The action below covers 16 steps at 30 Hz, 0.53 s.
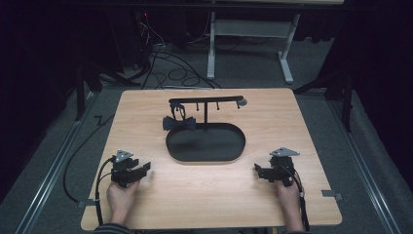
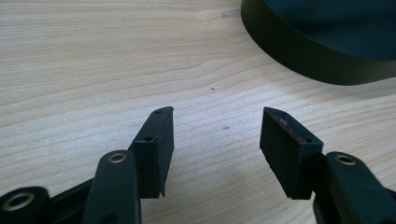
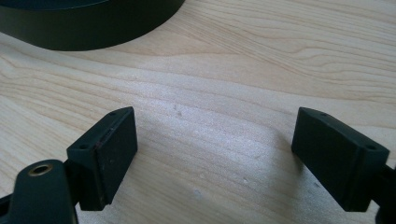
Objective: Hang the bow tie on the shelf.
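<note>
Idling beside the oval tray, both grippers spread and empty

Landmark is the black oval tray [image 1: 205,151] mid-table. Its floor looks bare apart from the post of a T-shaped rack [image 1: 206,102] that rises from the far rim. Long axis of the tray runs left-right across the table [image 1: 146,195]; the rack's crossbar runs parallel to it, with small hooks hanging under it.

A black bow tie [image 1: 179,123] sits at the tray's far-left rim, under the left end of the crossbar. Wings spread left-right, same axis as the tray. Can't tell whether it hangs from a hook or rests on the rim.

Left gripper [image 1: 141,168] is near-left of the tray, well apart from it, jaws aimed toward the tray. In the left gripper view the jaws stand apart with only wood between them and the tray wall [image 2: 317,56] ahead at upper right.

Right gripper [image 1: 258,169] is near-right of the tray, jaws aimed toward the tray. The right gripper view shows the jaws wide apart, nothing gripped, tray wall [image 3: 93,32] at upper left.
</note>
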Available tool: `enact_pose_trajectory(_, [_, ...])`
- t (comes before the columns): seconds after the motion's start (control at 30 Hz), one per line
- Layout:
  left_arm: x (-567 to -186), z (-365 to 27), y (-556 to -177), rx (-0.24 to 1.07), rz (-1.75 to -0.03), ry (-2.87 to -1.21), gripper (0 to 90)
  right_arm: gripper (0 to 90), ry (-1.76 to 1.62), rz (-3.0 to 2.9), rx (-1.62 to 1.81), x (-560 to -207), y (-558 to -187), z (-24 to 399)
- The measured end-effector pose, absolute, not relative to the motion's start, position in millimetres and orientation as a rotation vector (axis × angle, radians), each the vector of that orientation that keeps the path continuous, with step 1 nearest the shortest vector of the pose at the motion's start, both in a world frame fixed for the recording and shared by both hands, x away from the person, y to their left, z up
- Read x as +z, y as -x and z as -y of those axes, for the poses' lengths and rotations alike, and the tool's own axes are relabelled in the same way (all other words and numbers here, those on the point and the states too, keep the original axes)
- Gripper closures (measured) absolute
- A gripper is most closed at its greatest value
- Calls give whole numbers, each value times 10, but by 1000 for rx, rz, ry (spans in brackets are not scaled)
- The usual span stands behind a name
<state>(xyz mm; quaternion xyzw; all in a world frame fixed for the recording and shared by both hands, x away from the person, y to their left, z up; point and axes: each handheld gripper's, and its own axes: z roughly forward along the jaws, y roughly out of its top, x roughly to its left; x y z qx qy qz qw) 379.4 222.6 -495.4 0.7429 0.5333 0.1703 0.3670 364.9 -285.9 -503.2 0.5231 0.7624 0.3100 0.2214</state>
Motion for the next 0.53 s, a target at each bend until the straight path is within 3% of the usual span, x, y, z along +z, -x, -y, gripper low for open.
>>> enact_pose_trajectory(0.3, [-5051, -2097, -3797, 568, -1347, -1977, 391, 154, -1446, -2107, 857, -5032, -3649, 2859])
enact_pose_trajectory(0.53, [-5076, -2094, -3776, 577, -1337, -1953, 364, 153, -1445, -2108, 857, -5033, -3650, 2859])
